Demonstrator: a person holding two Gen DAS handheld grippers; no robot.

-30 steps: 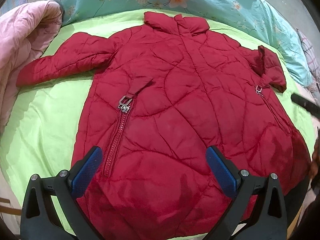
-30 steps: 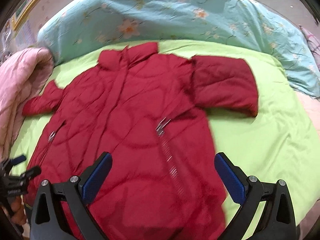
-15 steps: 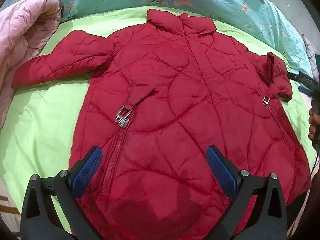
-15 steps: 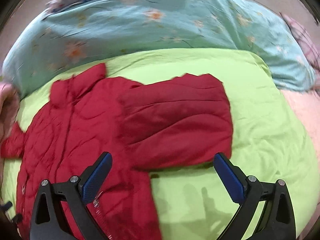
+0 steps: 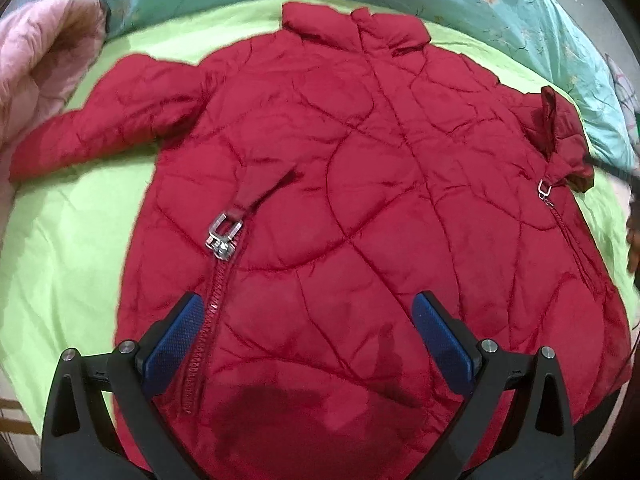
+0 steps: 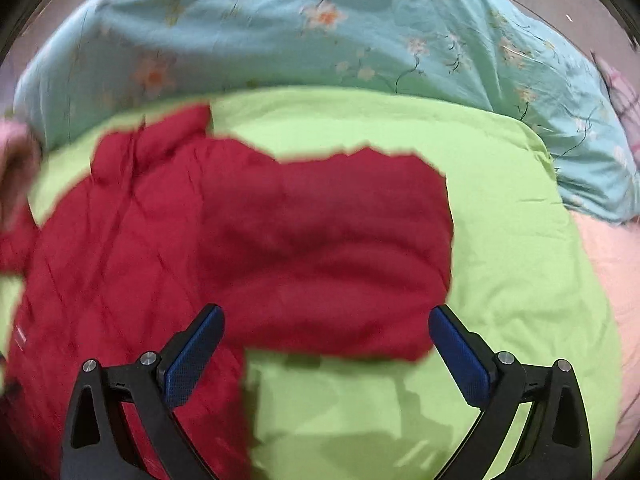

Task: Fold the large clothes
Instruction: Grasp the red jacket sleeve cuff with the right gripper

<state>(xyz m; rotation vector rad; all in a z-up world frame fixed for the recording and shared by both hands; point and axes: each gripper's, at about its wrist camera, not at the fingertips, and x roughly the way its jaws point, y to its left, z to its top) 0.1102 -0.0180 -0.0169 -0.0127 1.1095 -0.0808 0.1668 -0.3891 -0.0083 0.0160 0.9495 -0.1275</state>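
A red quilted coat [image 5: 360, 208] lies flat, front up, on a lime green bedsheet [image 5: 60, 248]. Its left sleeve [image 5: 112, 120] stretches out to the left; its right sleeve [image 6: 328, 256] lies out to the right, bunched at the edge in the left wrist view [image 5: 560, 136]. A silver zipper pull [image 5: 222, 238] sits on its left pocket. My left gripper [image 5: 308, 344] is open and empty over the coat's lower hem. My right gripper [image 6: 326, 352] is open and empty just above the lower edge of the right sleeve.
A turquoise floral duvet [image 6: 320, 32] runs along the far side of the bed. A pink quilt [image 5: 40, 68] is heaped at the left, and pink bedding [image 6: 608, 280] lies at the right edge. The green sheet [image 6: 520, 240] extends right of the sleeve.
My right gripper has swung right and closer, from over the coat's body to the right sleeve. My left gripper has moved slightly closer to the coat. Both stay open.
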